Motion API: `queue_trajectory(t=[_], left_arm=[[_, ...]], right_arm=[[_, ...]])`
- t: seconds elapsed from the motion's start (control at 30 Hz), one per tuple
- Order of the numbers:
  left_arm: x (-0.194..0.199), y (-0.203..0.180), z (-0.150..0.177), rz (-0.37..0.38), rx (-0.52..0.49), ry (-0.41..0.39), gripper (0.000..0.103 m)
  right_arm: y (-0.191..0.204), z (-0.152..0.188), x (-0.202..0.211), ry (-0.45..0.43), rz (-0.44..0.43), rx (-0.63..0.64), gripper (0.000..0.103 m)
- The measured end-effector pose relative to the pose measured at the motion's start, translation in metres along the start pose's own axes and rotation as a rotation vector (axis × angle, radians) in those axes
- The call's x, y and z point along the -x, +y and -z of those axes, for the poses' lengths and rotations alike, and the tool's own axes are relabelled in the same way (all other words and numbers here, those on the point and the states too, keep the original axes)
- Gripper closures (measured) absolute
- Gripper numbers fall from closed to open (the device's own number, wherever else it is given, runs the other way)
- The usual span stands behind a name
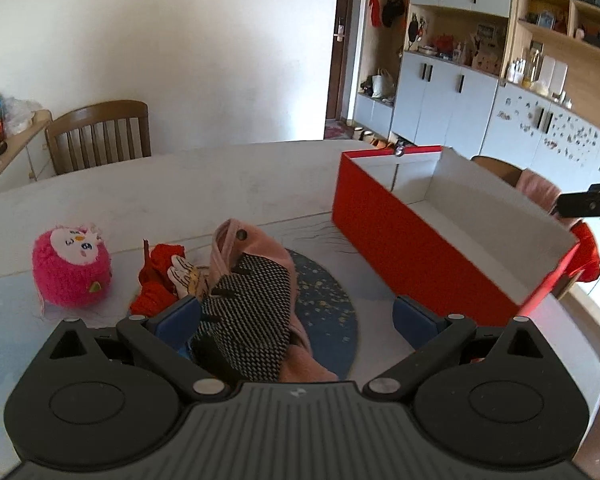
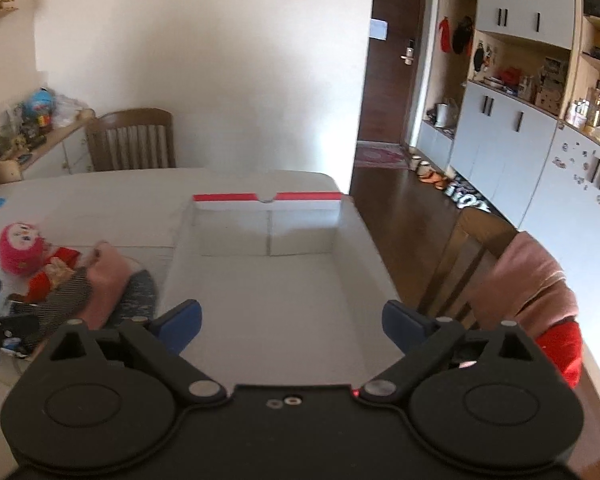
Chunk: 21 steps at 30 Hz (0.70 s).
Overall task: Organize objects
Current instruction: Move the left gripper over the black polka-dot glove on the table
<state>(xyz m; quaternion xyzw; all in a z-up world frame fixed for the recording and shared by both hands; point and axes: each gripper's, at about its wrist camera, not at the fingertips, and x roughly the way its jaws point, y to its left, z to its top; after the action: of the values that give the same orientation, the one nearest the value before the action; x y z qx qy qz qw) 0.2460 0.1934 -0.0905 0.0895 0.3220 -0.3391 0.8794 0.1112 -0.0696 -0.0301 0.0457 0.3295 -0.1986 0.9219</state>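
Left wrist view: left gripper point(image 1: 296, 320) fills the bottom of the frame, jaws spread wide, nothing pinched. The black-and-white knit garment with pink lining point(image 1: 248, 312) lies between and under the blue pads; whether the left pad point(image 1: 176, 320) touches the cloth cannot be told.

Lower left of that frame: a small red cloth doll point(image 1: 160, 280) lies just beside the garment, and a pink fluffy plush point(image 1: 70, 266) sits a little further left. All three rest on the pale table point(image 1: 180, 184), partly over a dark blue speckled mat point(image 1: 328, 304).

Right of centre: the red box point(image 1: 432, 256), white inside, stands open. No item shows in it in either view.

Right wrist view: right gripper point(image 2: 292, 322) at the bottom of the frame, jaws wide, holding nothing, hanging over the near end of the box point(image 2: 260, 280). A chair draped with pink and red cloth point(image 2: 528, 280) stands at the right edge.

Judgement on progress: the sorting looks barely begun. Garment, doll and plush are all still outside the box. The left tool appears lined up for the garment as a first pick; the grasp is not yet made.
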Motion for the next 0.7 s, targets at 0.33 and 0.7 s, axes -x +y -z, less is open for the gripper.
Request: queue_trajectory(t=[0.33,0.7], left_arm=[[-0.046,0.007,-0.007,-0.107,-0.016,0.099,0.001],[-0.069,0.003,-0.011,-0.168,0.023,0.162,0.021]], right_arm=[[-0.03,-0.006,-0.035,0.078,0.001,0.018,0.019],[-0.055,-0.011,-0.073,0.172,-0.017,0.037,0.028]])
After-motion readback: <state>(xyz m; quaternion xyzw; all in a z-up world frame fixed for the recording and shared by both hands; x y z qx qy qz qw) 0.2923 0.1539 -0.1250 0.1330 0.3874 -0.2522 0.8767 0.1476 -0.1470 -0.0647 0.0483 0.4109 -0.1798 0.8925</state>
